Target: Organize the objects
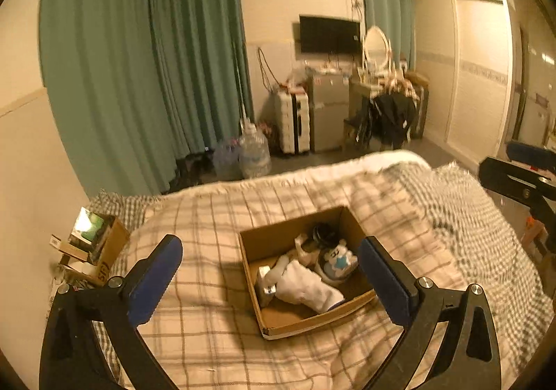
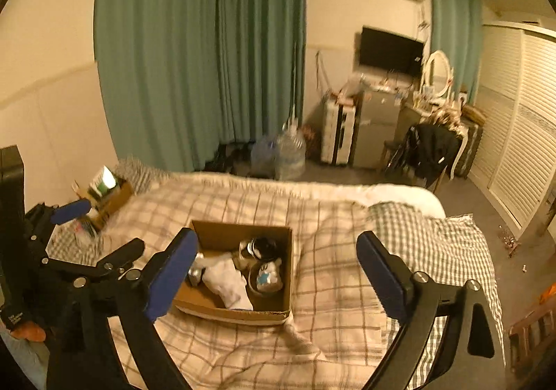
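Observation:
An open cardboard box [image 1: 274, 320] sits on the plaid bed [image 1: 208, 338]. It holds a white cloth [image 1: 305, 285], a small silver item [image 1: 266, 280], a bowl with a blue-and-white toy [image 1: 338, 261] and a dark round object [image 1: 323, 232]. My left gripper [image 1: 274, 277] is open and empty above the box's near side. The box also shows in the right wrist view [image 2: 222, 315]. My right gripper [image 2: 278, 272] is open and empty above the box's right part. The left gripper [image 2: 100, 233] shows at that view's left.
A second cardboard box [image 1: 111, 247] with packages stands at the bed's left edge by the wall. Beyond the bed are water jugs [image 1: 253, 154], a suitcase [image 1: 293, 122], a small fridge [image 1: 328, 112] and a chair with dark clothes [image 1: 392, 119]. The right gripper [image 1: 521, 181] shows at right.

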A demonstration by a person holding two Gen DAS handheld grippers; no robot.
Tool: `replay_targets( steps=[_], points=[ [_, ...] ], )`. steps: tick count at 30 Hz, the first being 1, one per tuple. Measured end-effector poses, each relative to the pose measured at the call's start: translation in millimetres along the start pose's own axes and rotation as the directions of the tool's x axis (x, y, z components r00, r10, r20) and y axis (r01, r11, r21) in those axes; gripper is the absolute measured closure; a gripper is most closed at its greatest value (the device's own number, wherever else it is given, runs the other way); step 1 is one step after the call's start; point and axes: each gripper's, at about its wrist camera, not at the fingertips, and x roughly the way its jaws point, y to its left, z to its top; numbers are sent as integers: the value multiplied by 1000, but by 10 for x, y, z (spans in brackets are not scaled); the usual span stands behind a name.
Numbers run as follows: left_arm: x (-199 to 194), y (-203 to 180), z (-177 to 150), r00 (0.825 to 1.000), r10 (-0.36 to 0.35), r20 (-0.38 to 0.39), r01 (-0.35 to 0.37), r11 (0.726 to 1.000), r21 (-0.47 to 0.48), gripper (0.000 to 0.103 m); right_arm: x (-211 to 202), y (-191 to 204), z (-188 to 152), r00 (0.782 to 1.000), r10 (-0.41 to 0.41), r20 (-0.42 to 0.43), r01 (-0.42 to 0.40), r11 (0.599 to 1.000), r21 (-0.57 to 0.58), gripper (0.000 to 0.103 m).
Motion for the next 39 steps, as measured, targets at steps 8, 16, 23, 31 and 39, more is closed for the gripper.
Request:
replay_targets(
  steps=[8,16,23,31,39],
  points=[
    [-491,-28,-48,989,35,141,-29,999,-40,0,-337,41,-133,992,-77,100,78,997,-6,1],
    [-545,-110,-467,971,91,221,-73,993,-88,0,-153,21,-625,986,-98,132,98,995,3,1],
    [-225,-116,-956,956,176,235,-141,977,-158,0,252,-19,-1012,984,-93,151,92,996,14,0],
    [41,-90,-1232,976,143,164,-115,979,-171,0,589,-27,-1299,988,-104,112,104,995,10,0],
    [94,-101,-1254,979,143,146,-120,981,-155,0,602,-7,-1327,985,-129,117,130,992,-4,0]
  ],
)
